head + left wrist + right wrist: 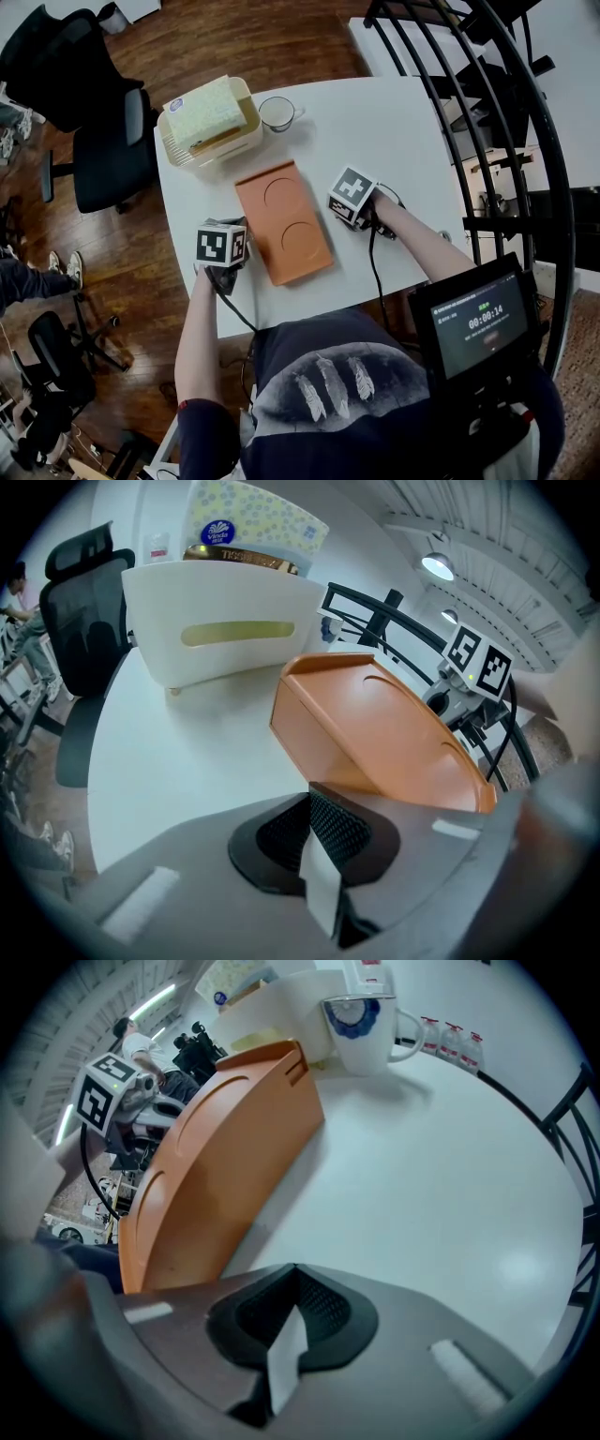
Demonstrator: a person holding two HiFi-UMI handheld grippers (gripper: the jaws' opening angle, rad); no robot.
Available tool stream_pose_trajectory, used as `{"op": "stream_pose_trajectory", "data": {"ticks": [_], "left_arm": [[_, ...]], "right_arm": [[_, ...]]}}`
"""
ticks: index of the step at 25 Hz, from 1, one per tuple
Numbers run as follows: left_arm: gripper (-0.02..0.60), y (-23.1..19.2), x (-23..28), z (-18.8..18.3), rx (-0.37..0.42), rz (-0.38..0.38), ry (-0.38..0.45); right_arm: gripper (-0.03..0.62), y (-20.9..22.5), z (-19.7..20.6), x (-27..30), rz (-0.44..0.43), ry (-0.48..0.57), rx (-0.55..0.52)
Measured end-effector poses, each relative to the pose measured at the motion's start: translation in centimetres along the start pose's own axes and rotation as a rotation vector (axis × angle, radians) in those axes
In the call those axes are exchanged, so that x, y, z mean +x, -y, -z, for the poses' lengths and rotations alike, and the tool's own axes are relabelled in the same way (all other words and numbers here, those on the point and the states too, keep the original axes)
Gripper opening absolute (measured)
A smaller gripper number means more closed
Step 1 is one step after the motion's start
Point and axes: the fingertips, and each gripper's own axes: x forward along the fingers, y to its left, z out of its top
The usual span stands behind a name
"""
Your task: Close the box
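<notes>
The person's dark printed shirt (328, 375) filled the near edge of the head view. Beyond it the flat orange rectangular box (284, 221) lay on the white table (403, 131), its lid flat, between the two claws. The left gripper (311, 794) sat just beside the box's left edge and the right gripper (294, 1271) by its right edge. Each gripper view showed jaws pressed together on nothing. Only the right gripper view showed the blue emblem on the white ceramic mug (361, 1026), at the far side near the white plastic basket (225, 630).

Box (283, 222) between left tool (319, 850), right tool (286, 1340), basket (225, 148), mug (277, 112) behind
</notes>
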Motion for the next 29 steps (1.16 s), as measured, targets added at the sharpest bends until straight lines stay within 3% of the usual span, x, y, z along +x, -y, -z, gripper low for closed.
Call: {"op": "stream_pose_trajectory", "data": {"ticks": [3,9,22,29], "left_arm": [[0.015,-0.1,0.1,0.1,0.006,-0.007,-0.004],[0.015,-2.6,-1.4,1.0,0.041,-0.136,-0.035],[0.015,-3.9,-3.8,5.0,-0.091,-0.191,-0.106],[0.015,-4.3,-4.2,6.6,-0.126,-0.21,-0.125]], "right_arm": [[0.005,0.0,0.0,0.1,0.002,0.002,-0.017],[0.006,0.0,-0.2,0.2,0.011,-0.019,-0.053],[0.006,0.4,0.1,-0.1,-0.009,-0.03,-0.072],[0.006,0.7,-0.3,0.4,-0.002,-0.027,-0.074]]}}
